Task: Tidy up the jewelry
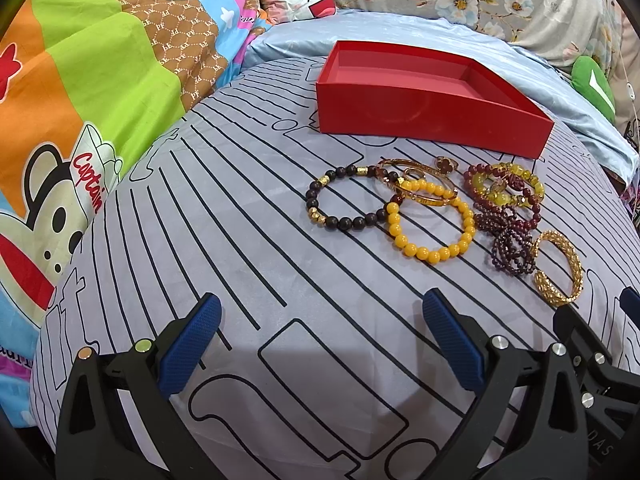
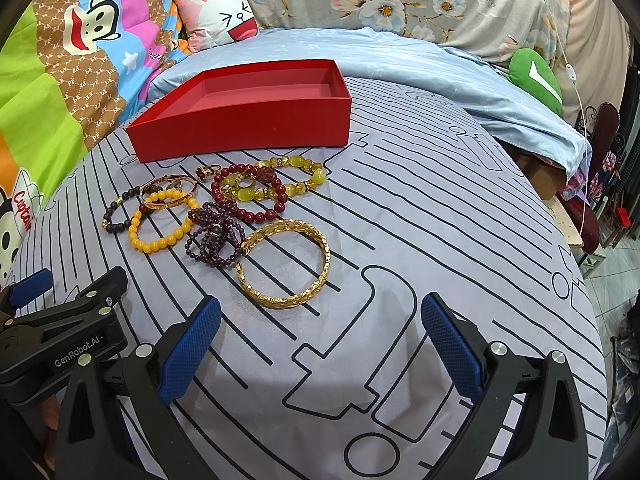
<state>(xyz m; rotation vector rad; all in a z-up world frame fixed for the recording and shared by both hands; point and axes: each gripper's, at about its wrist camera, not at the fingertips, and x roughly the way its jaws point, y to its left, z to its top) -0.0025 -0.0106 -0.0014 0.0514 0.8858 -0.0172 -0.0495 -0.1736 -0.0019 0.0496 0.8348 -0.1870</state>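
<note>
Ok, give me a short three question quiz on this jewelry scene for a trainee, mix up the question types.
1. True or false: the red box already holds a bracelet.
2. Which piece lies nearest the right gripper? A) gold bangle B) yellow bead bracelet C) dark bead bracelet
3. Fill in: both grippers, including the left gripper, have their fingers ____ and hold nothing.

Key: 1 false, the box is empty and all the jewelry lies on the striped sheet in front of it. 2 A. 3 open.
</note>
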